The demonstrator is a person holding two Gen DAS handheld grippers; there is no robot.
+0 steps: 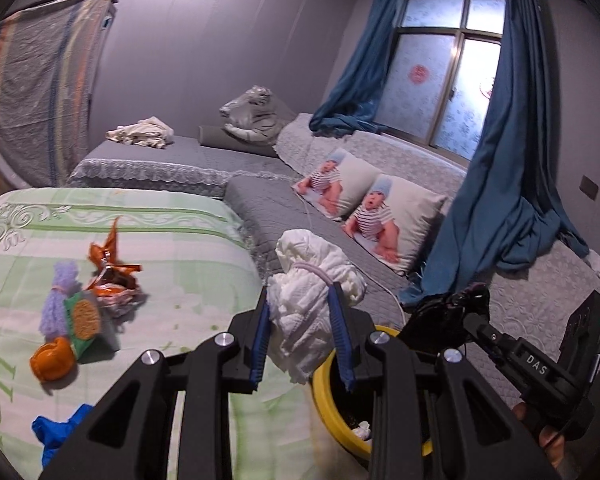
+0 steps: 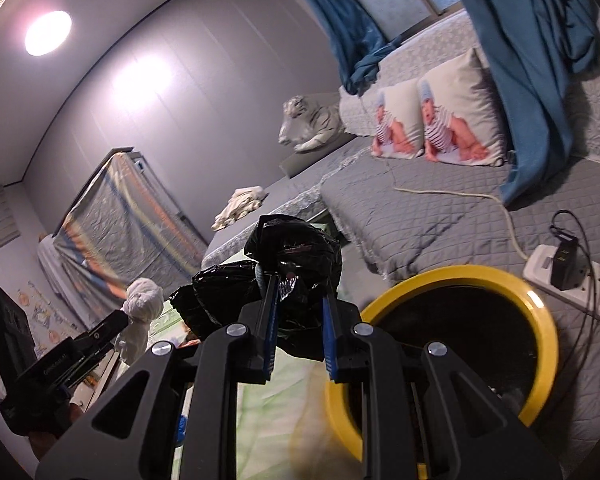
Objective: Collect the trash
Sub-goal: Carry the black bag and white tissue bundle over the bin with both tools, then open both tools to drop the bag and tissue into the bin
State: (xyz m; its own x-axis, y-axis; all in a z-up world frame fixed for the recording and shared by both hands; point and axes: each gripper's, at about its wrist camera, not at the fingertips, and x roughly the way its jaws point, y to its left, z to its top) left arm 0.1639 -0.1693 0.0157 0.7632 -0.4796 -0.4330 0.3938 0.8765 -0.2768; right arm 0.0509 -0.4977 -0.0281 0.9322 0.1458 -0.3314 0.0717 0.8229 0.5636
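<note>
My left gripper (image 1: 302, 312) pinches a soft, light white tissue wad (image 1: 316, 280); my right gripper (image 2: 298, 312) pinches crinkly black plastic (image 2: 296, 248). Yellow bin (image 2: 540, 312) at 3 o'clock. Hold each bundle mid-bulk.

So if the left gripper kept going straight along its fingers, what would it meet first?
Probably the grey quilted mattress near the baby-print pillows, though depth is unclear. The left gripper already holds the white wad.

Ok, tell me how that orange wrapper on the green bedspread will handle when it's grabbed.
The orange wrapper looks like thin crinkled foil, so probably very light and floppy. Its twisted ends stick up, giving the fingers something to pinch. It will likely crumple rather than slip, and it touches the biscuit packet, which may shift along.
</note>
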